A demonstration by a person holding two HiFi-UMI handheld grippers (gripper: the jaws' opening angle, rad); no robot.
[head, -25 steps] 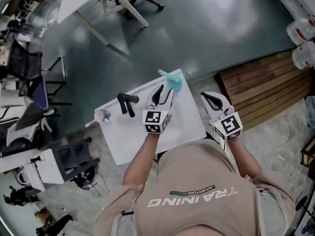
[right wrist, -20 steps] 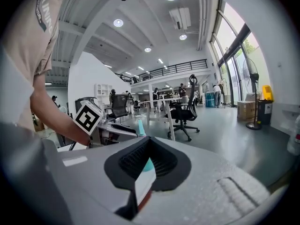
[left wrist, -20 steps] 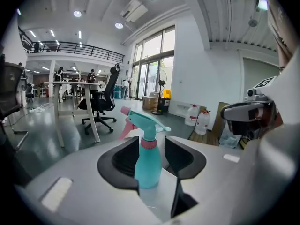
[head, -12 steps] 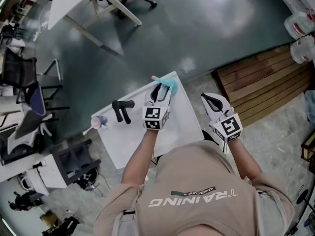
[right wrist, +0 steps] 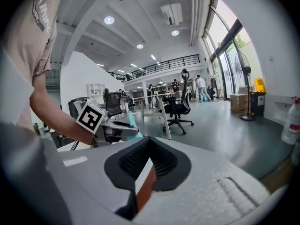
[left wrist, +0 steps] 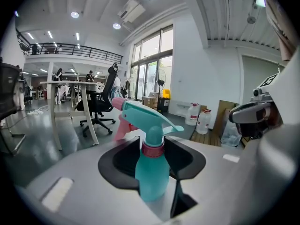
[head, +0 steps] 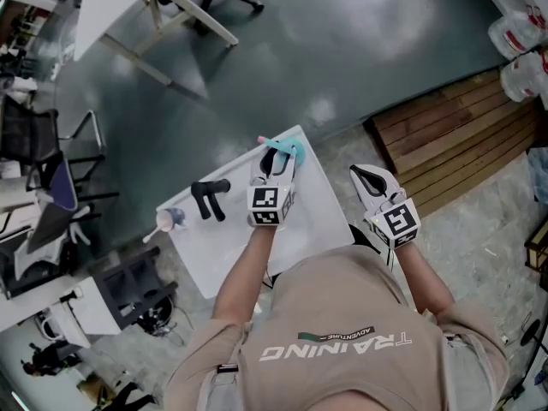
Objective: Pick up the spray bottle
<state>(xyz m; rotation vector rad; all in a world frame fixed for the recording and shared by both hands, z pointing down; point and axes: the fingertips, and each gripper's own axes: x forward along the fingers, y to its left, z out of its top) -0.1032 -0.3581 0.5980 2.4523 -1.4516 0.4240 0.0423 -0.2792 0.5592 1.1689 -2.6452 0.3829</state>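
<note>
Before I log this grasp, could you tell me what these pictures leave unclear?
Grip: in the left gripper view the spray bottle stands between the left gripper's jaws, but its body covers the pad edges, so contact is unclear.
Bottle base: hidden behind the gripper's body there, and the gripper covers it in the head view.
Small item at the table's left edge: too small in the head view to identify.

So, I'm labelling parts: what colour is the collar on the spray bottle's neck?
The collar is pinkish red; the left gripper view shows it best.
</note>
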